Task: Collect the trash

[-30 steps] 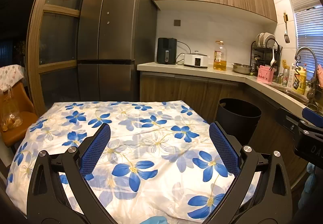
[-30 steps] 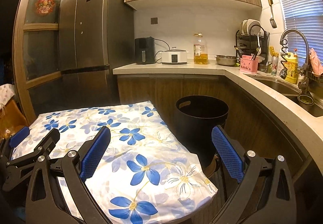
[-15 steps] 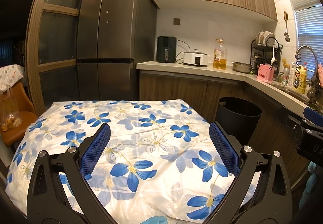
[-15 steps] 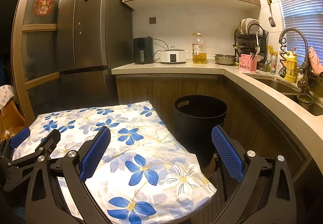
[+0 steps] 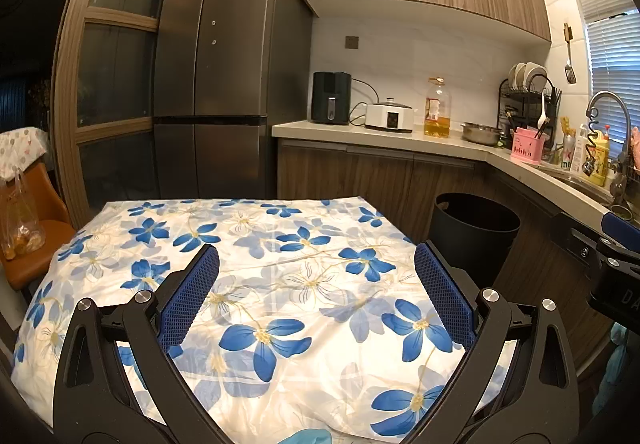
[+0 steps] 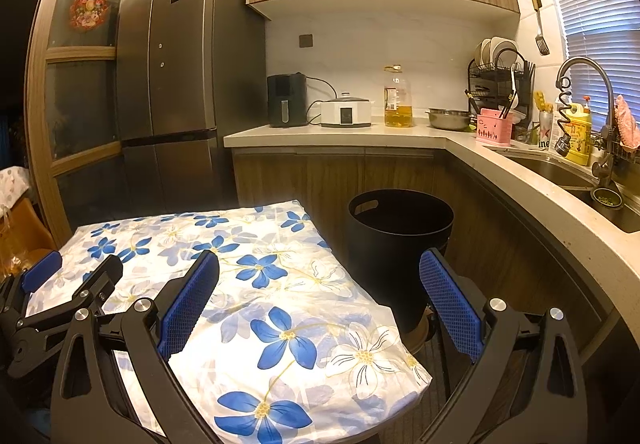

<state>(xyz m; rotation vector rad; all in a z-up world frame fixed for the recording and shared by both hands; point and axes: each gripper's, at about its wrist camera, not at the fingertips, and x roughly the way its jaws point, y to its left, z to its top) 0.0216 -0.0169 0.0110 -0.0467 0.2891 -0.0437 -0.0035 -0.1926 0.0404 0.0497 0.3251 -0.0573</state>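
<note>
A black trash bin (image 5: 474, 228) stands on the floor right of the table, against the wooden cabinets; it also shows in the right wrist view (image 6: 400, 244). The table carries a white cloth with blue flowers (image 5: 260, 284), also in the right wrist view (image 6: 280, 284). No loose trash shows on the cloth. My left gripper (image 5: 316, 296) is open and empty above the near half of the table. My right gripper (image 6: 320, 304) is open and empty over the table's right corner, near the bin. A teal scrap (image 5: 308, 436) peeks in at the bottom edge of the left wrist view.
A grey fridge (image 5: 224, 83) stands behind the table. The counter (image 5: 380, 135) holds an air fryer, a cooker, an oil bottle and a dish rack; a sink (image 6: 580, 175) lies at right. An orange chair (image 5: 28, 236) with a plastic bag stands left of the table.
Both views have shifted only slightly; the right gripper has drifted a little. Both grippers stay open and empty.
</note>
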